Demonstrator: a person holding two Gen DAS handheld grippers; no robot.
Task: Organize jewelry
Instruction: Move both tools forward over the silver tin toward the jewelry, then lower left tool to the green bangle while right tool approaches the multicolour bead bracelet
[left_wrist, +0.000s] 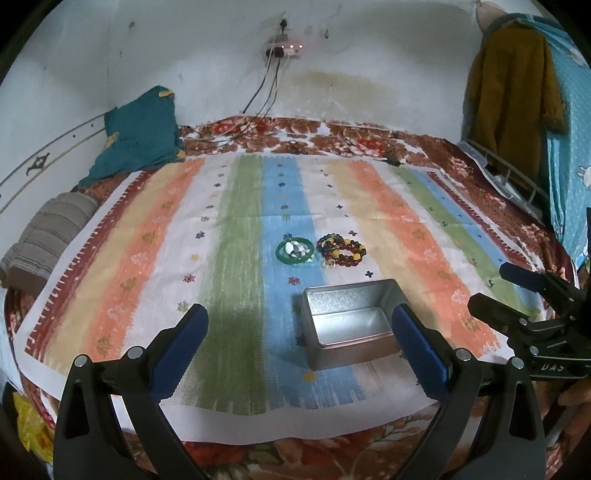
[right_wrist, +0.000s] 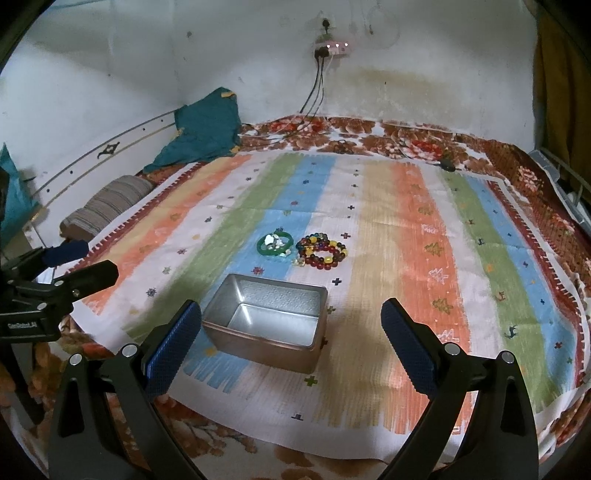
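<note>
An open, empty metal tin (left_wrist: 345, 325) (right_wrist: 267, 326) sits on the striped cloth near its front edge. Beyond it lie a green bangle with small pale pieces inside (left_wrist: 295, 251) (right_wrist: 275, 244) and a pile of coloured bead bracelets (left_wrist: 341, 250) (right_wrist: 321, 252), side by side. My left gripper (left_wrist: 299, 332) is open and empty, above the front of the cloth, its right finger beside the tin. My right gripper (right_wrist: 291, 332) is open and empty, straddling the tin's near side; it also shows at the right of the left wrist view (left_wrist: 498, 291). The left gripper shows at the left of the right wrist view (right_wrist: 81, 262).
The striped cloth (left_wrist: 236, 229) (right_wrist: 388, 229) covers a floral bedspread (left_wrist: 332, 136). A teal cloth (left_wrist: 140, 136) and a folded striped blanket (left_wrist: 48, 232) lie at the back left. Cables (left_wrist: 266, 92) hang from a wall socket. Clothes hang at the right (left_wrist: 513, 96).
</note>
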